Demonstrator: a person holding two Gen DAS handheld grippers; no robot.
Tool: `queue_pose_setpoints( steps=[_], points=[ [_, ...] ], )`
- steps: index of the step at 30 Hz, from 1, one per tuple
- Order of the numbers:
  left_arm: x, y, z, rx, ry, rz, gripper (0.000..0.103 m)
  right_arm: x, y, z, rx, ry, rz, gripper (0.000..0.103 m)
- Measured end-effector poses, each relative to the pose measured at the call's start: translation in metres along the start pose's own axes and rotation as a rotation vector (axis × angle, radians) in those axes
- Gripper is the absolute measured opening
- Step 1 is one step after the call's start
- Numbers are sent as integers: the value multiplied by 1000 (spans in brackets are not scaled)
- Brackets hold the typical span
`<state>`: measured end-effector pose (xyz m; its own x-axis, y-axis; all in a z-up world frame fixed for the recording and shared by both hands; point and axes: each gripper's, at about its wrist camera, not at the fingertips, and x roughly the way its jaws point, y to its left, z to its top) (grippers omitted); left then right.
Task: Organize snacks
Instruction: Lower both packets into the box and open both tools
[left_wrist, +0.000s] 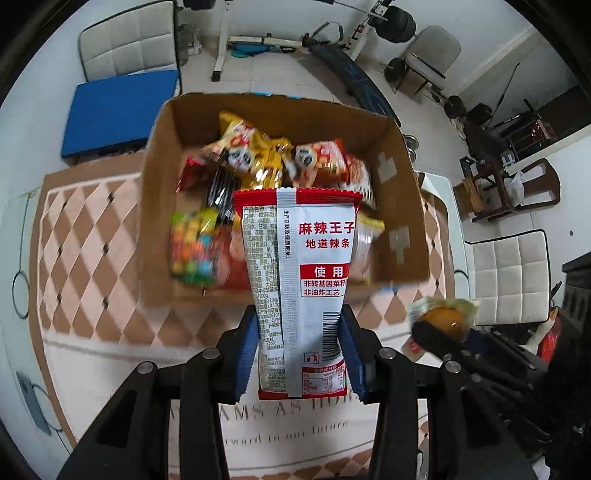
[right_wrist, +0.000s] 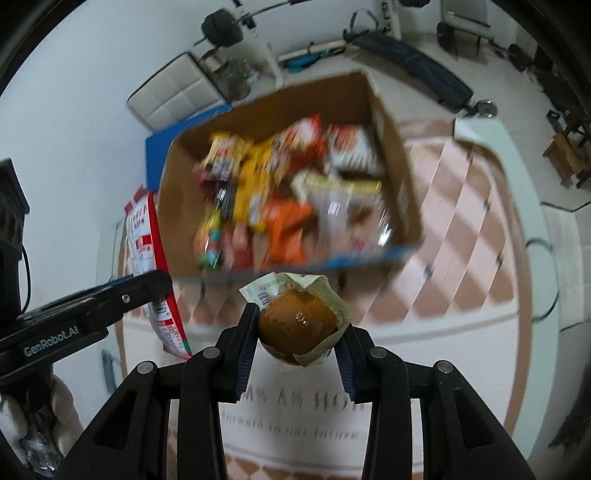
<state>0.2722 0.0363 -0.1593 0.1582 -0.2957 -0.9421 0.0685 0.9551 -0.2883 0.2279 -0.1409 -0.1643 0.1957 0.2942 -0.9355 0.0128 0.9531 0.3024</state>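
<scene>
Cardboard box (left_wrist: 402, 206) lies ahead of both tools; left tool (left_wrist: 301, 354) grips the upright red-and-white packet (left_wrist: 306, 280); right tool (right_wrist: 295, 343) grips the wrapped brown bun (right_wrist: 297, 325), equally near.

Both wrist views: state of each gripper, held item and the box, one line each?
Left gripper: shut on a red-and-white spicy-strip packet.
Red-and-white spicy-strip packet: held upright, clear of the box.
Right gripper: shut on a round brown snack in clear wrap.
Round brown wrapped snack: held above the mat, outside the box.
Brown cardboard box: open-topped, on the diamond-patterned mat, loosely filled with mixed snack packets.
</scene>
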Motion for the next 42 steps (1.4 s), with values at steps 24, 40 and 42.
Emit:
queue_pose_setpoints(
  steps=[24,40,42],
  points=[
    [138,17,71,4,271,109,72,123,-47,80,80,183,-121,65],
    [72,41,66,-36,130,158,85,111,-15,79,-31,139,-223,94],
    [64,41,61,-45,116,158,85,109,-16,78,-36,130,-230,95]
  ],
)
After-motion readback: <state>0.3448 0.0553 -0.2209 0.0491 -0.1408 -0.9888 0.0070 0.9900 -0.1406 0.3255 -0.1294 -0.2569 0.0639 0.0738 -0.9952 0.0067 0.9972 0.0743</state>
